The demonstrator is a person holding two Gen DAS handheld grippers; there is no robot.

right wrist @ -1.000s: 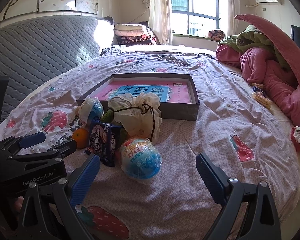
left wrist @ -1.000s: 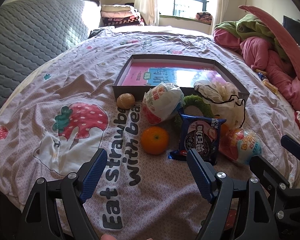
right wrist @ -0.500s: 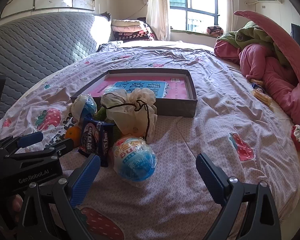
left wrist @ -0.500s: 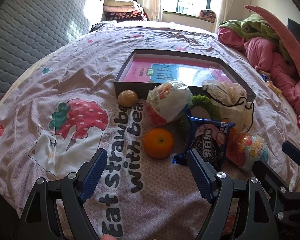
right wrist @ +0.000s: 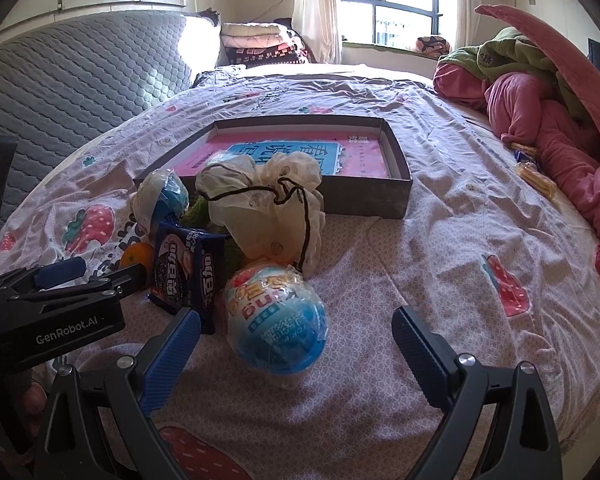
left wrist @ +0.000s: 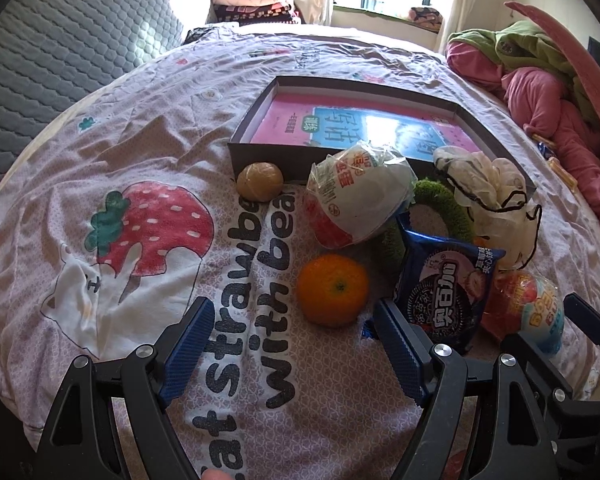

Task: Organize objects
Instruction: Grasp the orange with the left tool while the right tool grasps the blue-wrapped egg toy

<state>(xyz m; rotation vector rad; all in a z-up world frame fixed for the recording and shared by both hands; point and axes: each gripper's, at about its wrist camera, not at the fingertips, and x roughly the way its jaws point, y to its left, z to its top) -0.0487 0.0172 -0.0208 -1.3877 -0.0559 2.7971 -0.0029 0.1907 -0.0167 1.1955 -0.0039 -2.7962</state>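
Both tongs hang wide apart and empty over the bed (left wrist: 148, 128), and over the last second both have crept forward toward the clutter without touching anything. The landmark is the shallow dark box (left wrist: 260, 148) on the bedspread, a pink and blue book lying flat inside it.

In the left wrist view the orange (left wrist: 333, 290) has grown larger and now sits just ahead of the left tongs (left wrist: 296, 340), close to the gap between their blue pads and well in front of the box. The blue cookie packet (left wrist: 446, 292) stands just beside the orange, in front of the box's near wall. A brown ball (left wrist: 260, 182) rests against that wall at its left corner; a clear-wrapped snack (left wrist: 358, 200) and a green fuzzy ring (left wrist: 440, 204) lie just in front of the wall.

In the right wrist view the wrapped blue and pink egg-shaped toy (right wrist: 276, 320) lies between the open fingers of the right tongs (right wrist: 296, 340), farthest from the box of the whole heap. The cream drawstring bag (right wrist: 268, 204) slumps against the box's near wall.

Nothing has been shifted; the heap lies as it did. The approach suggests 2 first picks, orange on the left and toy on the right, probably bound for the box.
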